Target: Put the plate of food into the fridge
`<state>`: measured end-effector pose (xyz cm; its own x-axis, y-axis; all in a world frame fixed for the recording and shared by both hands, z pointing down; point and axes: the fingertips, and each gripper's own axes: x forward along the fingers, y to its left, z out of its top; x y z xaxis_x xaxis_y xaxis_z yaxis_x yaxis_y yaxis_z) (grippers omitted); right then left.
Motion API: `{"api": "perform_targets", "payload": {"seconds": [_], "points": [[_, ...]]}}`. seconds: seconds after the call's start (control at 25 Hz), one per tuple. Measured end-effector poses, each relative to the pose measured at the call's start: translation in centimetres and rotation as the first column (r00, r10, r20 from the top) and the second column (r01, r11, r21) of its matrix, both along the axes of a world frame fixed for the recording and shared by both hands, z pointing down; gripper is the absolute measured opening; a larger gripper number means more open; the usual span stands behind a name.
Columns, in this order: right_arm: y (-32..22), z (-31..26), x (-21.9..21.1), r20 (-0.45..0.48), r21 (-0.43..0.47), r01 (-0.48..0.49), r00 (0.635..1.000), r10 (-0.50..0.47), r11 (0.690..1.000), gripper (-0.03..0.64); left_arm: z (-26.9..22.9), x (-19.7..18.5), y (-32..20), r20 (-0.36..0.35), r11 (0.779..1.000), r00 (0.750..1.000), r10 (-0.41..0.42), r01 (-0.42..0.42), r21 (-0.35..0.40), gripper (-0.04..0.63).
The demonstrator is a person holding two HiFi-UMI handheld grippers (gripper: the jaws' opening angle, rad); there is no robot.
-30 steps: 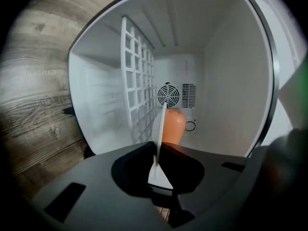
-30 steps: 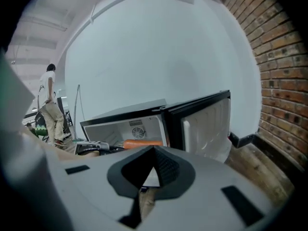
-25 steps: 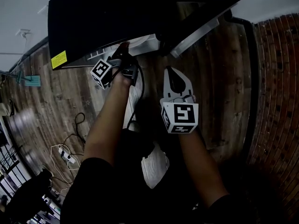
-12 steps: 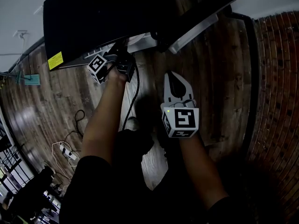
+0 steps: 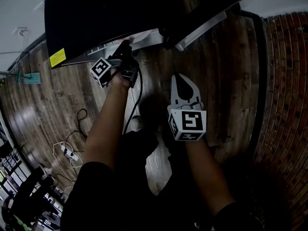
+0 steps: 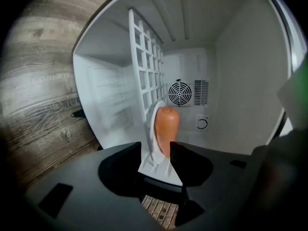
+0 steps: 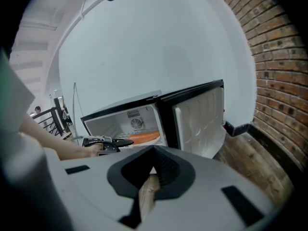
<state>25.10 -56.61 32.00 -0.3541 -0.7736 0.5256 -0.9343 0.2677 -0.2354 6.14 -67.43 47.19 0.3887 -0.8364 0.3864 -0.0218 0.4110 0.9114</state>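
Observation:
A white plate with an orange piece of food lies inside the open white fridge, against its wire shelf. The left gripper view is rolled, so the plate appears edge-on. My left gripper reaches into the fridge mouth. Its jaws have just been opening and stand on either side of the plate's rim without pressing it. In the head view my left gripper is at the black fridge body. My right gripper hangs shut and empty over the floor, short of the fridge door.
The fridge door stands open to the right of the cabinet. A brick wall runs along the right side. Cables and a power strip lie on the wooden floor at the left. A fan grille sits on the fridge's back wall.
Both grippers stay about where they were, the left at the fridge opening and the right over the floor. The head view has shifted slightly.

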Motion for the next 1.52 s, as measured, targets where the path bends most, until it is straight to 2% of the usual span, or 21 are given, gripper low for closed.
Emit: {"api": "perform_targets", "payload": {"seconds": [0.04, 0.08, 0.12, 0.16, 0.28, 0.32, 0.36, 0.4, 0.44, 0.52, 0.6, 0.64, 0.68, 0.76, 0.92, 1.08, 1.2, 1.24, 1.28, 1.4, 1.52], "points": [[0.2, -0.4, 0.0, 0.003, -0.009, -0.007, 1.000, 0.007, 1.000, 0.014, -0.2, -0.1, 1.0, 0.019, 1.000, 1.000, 0.000, 0.000, -0.020, 0.187], [0.4, -1.0, 0.0, 0.005, -0.020, -0.016, 1.000, 0.016, 1.000, 0.014, -0.7, -0.2, 2.0, 0.047, 0.999, 0.999, 0.005, -0.004, -0.038, 0.131], [0.6, -1.6, 0.1, 0.006, -0.031, -0.024, 1.000, 0.024, 0.999, 0.014, -1.3, -0.2, 3.0, 0.087, 0.999, 0.996, 0.022, -0.018, -0.050, 0.027], [0.8, -2.3, 0.1, 0.004, -0.040, -0.031, 0.999, 0.031, 0.999, 0.014, -2.2, 0.0, 3.9, 0.130, 0.998, 0.990, 0.051, -0.044, -0.051, -0.002], [1.5, -5.5, 0.0, 0.002, -0.051, -0.047, 0.999, 0.047, 0.998, 0.014, -6.2, 1.4, 5.9, 0.211, 0.987, 0.964, 0.160, -0.162, -0.011, -0.002], [1.7, -6.7, -0.1, 0.002, -0.052, -0.050, 0.999, 0.050, 0.997, 0.013, -7.9, 2.1, 6.4, 0.237, 0.977, 0.950, 0.206, -0.214, 0.008, -0.002], [2.0, -7.9, -0.3, 0.000, -0.053, -0.054, 0.999, 0.054, 0.997, 0.014, -9.8, 3.0, 7.0, 0.277, 0.960, 0.925, 0.260, -0.279, 0.029, -0.002], [2.2, -9.0, -0.4, -0.003, -0.056, -0.057, 0.998, 0.057, 0.997, 0.014, -11.9, 3.9, 7.6, 0.335, 0.935, 0.887, 0.317, -0.352, 0.049, -0.002], [2.4, -10.1, -0.6, -0.006, -0.056, -0.060, 0.998, 0.060, 0.997, 0.014, -14.1, 4.8, 8.3, 0.405, 0.903, 0.839, 0.364, -0.424, 0.066, -0.002], [2.5, -12.3, -1.3, -0.009, -0.044, -0.060, 0.998, 0.060, 0.997, 0.014, -18.8, 6.1, 9.2, 0.563, 0.833, 0.718, 0.408, -0.545, 0.092, -0.003], [2.6, -14.4, -2.2, -0.013, -0.026, -0.055, 0.998, 0.054, 0.998, 0.014, -23.8, 6.3, 9.9, 0.718, 0.769, 0.585, 0.378, -0.630, 0.108, -0.003], [2.7, -15.5, -2.8, -0.012, -0.019, -0.052, 0.999, 0.051, 0.998, 0.012, -26.4, 6.2, 10.3, 0.776, 0.746, 0.528, 0.345, -0.656, 0.115, -0.003], [3.0, -16.7, -3.3, -0.009, -0.013, -0.050, 0.999, 0.050, 0.999, 0.014, -28.9, 5.8, 10.7, 0.820, 0.730, 0.484, 0.307, -0.672, 0.124, -0.003], [3.2, -19.3, -4.4, 0.008, 0.004, -0.054, 0.999, 0.054, 0.999, 0.014, -33.7, 4.7, 11.3, 0.874, 0.718, 0.426, 0.235, -0.682, 0.140, -0.003], [3.1, -24.8, -6.3, 0.047, 0.043, -0.069, 0.997, 0.067, 0.997, 0.014, -41.7, 2.3, 11.9, 0.933, 0.711, 0.334, 0.131, -0.687, 0.147, -0.003], [2.5, -31.7, -8.1, 0.050, 0.110, -0.050, 0.998, 0.045, 0.993, 0.013, -48.9, 0.3, 12.3, 0.960, 0.714, 0.276, 0.050, -0.682, 0.159, -0.003], [2.4, -37.5, -9.0, 0.033, 0.140, -0.052, 0.998, 0.047, 0.989, 0.012, -54.3, -0.4, 13.1, 0.974, 0.707, 0.226, 0.029, -0.694, 0.140, -0.003], [2.5, -39.8, -9.2, 0.028, 0.155, -0.051, 0.998, 0.047, 0.987, 0.013, -56.3, -0.5, 13.5, 0.976, 0.704, 0.217, 0.024, -0.697, 0.137, -0.003], [2.6, -42.2, -9.4, 0.025, 0.174, -0.050, 0.999, 0.047, 0.983, 0.012, -58.3, -0.5, 13.9, 0.975, 0.703, 0.220, 0.022, -0.697, 0.141, -0.003], [3.0, -49.6, -9.9, 0.017, 0.246, -0.040, 0.999, 0.036, 0.968, 0.013, -64.3, -0.8, 14.8, 0.965, 0.714, 0.262, 0.029, -0.681, 0.163, -0.003], [2.7, -56.1, -10.6, 0.007, 0.316, -0.020, 1.000, 0.019, 0.949, 0.012, -70.4, -1.3, 14.8, 0.961, 0.719, 0.277, 0.002, -0.668, 0.191, -0.003]]}}
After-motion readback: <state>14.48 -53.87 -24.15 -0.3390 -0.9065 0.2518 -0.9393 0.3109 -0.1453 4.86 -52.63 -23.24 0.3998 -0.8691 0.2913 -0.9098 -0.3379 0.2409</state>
